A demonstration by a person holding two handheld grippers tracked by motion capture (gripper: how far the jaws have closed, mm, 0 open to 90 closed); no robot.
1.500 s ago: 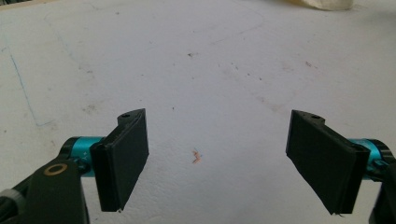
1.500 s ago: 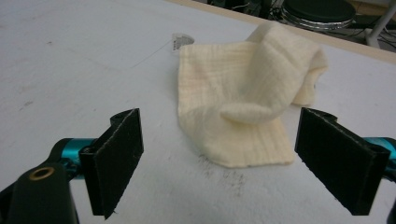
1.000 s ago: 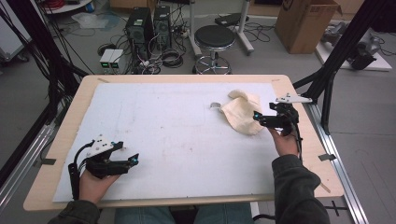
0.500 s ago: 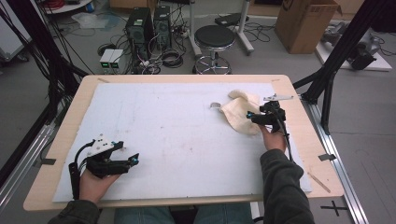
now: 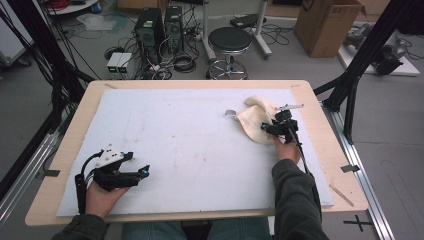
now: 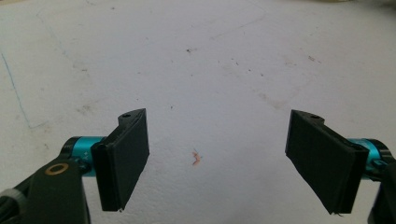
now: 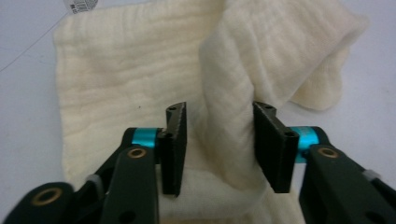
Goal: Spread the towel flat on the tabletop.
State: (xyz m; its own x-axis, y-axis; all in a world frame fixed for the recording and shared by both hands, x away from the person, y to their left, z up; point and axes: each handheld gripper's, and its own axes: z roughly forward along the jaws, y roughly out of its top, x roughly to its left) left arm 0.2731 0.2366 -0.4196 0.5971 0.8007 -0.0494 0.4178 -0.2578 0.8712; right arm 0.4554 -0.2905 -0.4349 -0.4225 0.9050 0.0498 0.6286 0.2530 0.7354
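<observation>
Cream cloth fold stands between the right tool's half-spread jaws.

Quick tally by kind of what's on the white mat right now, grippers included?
Cloth: 1
Grippers: 2, left gripper and right gripper
Small grey piece beside the cloth: 1, too small to identify
Total: 4

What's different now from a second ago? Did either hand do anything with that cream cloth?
The right tool moved in from the table's right edge onto the cream cloth, its jaws now straddling a raised fold, not yet shut. The left tool stayed put, open; the cloth hasn't shifted.
</observation>
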